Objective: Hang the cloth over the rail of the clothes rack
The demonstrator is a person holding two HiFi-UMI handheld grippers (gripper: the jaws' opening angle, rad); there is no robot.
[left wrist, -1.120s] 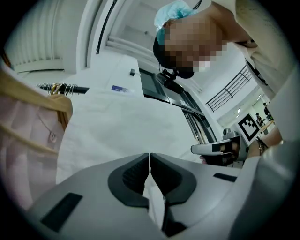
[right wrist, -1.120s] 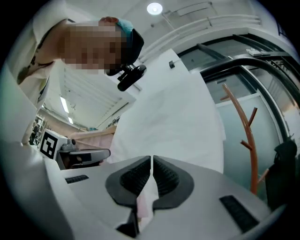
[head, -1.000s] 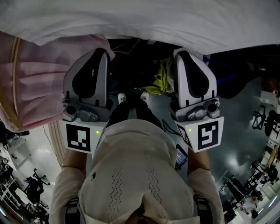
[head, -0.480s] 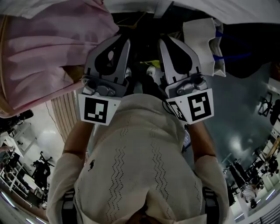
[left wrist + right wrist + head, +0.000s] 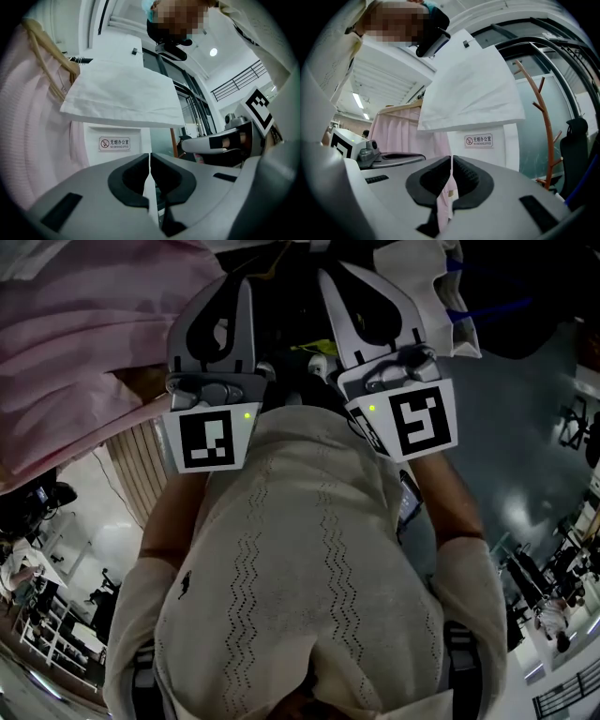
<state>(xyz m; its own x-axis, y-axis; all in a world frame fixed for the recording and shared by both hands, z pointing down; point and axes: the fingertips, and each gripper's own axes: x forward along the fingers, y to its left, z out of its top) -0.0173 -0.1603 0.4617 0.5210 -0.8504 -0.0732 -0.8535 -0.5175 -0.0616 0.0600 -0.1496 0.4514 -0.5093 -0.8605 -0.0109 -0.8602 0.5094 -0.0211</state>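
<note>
The white cloth [image 5: 126, 96] hangs draped and folded above both grippers, and also shows in the right gripper view [image 5: 473, 89] and at the top right of the head view [image 5: 422, 277]. What carries it is hidden under the fabric. My left gripper [image 5: 236, 287] is held close to my chest, pointing up and away, jaws shut with nothing between them [image 5: 149, 157]. My right gripper [image 5: 330, 276] sits right beside it, also shut and empty [image 5: 451, 159]. Both are below the cloth and apart from it.
A pink garment [image 5: 84, 343] on a wooden hanger [image 5: 47, 65] hangs to the left of the cloth. An orange branch-shaped coat stand [image 5: 546, 131] stands to the right by a glass wall. A no-smoking sign [image 5: 115, 143] is on the white wall behind.
Both grippers have come back toward my chest and closer together. The white cloth, which spanned the top of the head view, now shows only at its top right.
</note>
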